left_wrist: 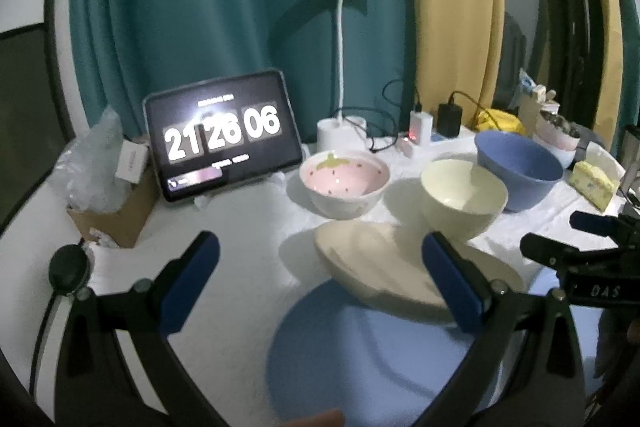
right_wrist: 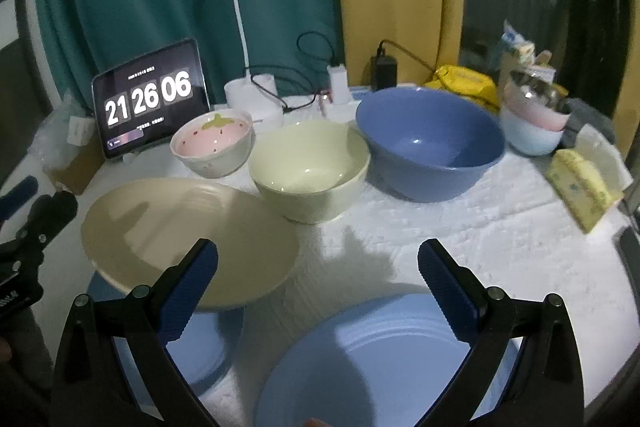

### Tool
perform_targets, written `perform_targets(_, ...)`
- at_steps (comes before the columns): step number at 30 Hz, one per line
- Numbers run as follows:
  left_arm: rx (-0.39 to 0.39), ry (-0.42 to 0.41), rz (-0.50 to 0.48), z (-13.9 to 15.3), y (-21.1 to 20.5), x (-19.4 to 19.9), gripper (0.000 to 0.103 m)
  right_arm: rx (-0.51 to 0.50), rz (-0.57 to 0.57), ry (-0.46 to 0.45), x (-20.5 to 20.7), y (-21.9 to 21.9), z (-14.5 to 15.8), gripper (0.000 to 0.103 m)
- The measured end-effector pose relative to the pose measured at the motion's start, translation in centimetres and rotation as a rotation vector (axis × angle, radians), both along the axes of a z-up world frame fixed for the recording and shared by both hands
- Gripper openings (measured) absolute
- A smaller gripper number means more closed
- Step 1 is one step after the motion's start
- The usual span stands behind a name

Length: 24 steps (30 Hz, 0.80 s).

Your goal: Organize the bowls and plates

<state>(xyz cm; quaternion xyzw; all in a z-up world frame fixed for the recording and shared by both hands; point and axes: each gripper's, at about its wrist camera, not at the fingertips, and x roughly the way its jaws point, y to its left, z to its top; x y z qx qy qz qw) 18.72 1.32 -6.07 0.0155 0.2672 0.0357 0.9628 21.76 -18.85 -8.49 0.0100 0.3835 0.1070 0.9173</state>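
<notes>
Left wrist view: the left gripper [left_wrist: 320, 267] gapes over a cream plate [left_wrist: 376, 267] lying on a blue plate [left_wrist: 340, 347]. Right gripper [right_wrist: 318, 277] also spread wide, holding nothing, above another blue plate [right_wrist: 360, 367].

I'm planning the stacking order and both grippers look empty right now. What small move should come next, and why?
Probably ease the right gripper down onto the near rim of the light blue plate just below it. Both grippers are open and hold nothing, and the cream plate already rests tilted on another blue plate to the left, so this plate looks like the next to stack.
</notes>
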Motion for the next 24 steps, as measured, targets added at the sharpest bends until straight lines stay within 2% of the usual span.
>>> perform_targets(10,-0.023,0.089,0.008,-2.0,0.9,4.0,0.101,0.063,0.059,0.135,3.4,1.8,-3.2,0.102)
perform_targets(15,-0.023,0.121,0.005,-3.0,0.9,5.0,0.1,0.077,0.068,0.196,4.8,2.2,-4.6,0.094)
perform_targets(18,-0.029,0.14,-0.003,-3.2,0.9,5.4,0.087,0.074,0.063,0.22,5.3,2.3,-5.3,0.087)
perform_targets(20,-0.044,0.16,-0.011,-3.6,0.9,5.7,0.084,0.076,0.055,0.241,5.6,2.4,-5.7,0.078)
perform_targets(24,-0.059,0.19,-0.018,-4.1,1.0,6.0,0.067,0.089,0.063,0.283,5.9,2.8,-6.4,0.075)
